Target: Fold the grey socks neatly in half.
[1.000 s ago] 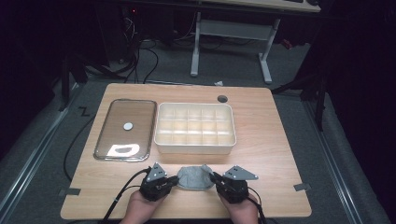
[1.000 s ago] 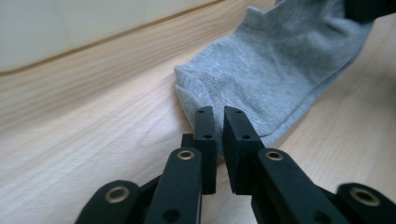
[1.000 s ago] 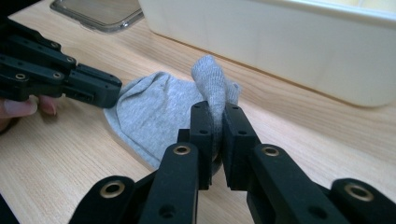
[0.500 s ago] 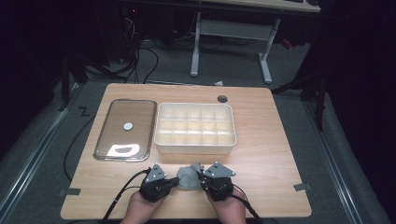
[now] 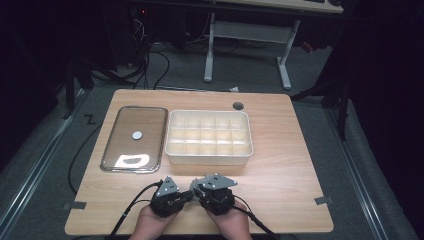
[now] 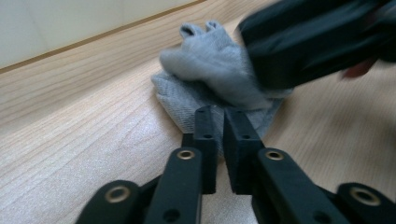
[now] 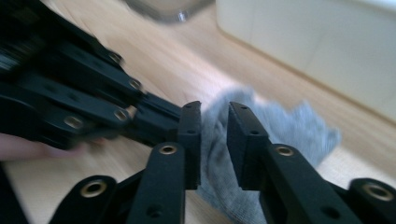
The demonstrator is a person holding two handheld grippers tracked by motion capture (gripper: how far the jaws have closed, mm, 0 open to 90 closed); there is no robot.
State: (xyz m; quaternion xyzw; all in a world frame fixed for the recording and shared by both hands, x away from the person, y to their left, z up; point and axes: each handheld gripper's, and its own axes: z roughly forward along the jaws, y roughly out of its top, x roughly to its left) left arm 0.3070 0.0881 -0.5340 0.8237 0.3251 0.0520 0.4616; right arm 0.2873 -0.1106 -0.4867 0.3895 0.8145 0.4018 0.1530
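At the table's near edge the left gripper (image 5: 186,196) and right gripper (image 5: 198,190) sit close together over a grey cloth (image 6: 219,79), which lies bunched on the wood in front of the box. The left gripper's jaws have just eased apart a little yet still pinch the cloth's near edge; the right gripper's jaws have just been opening, a fold of cloth loose between them. Beyond stand a white divided box (image 5: 209,156) and, left of it, a clear lid (image 5: 150,127).
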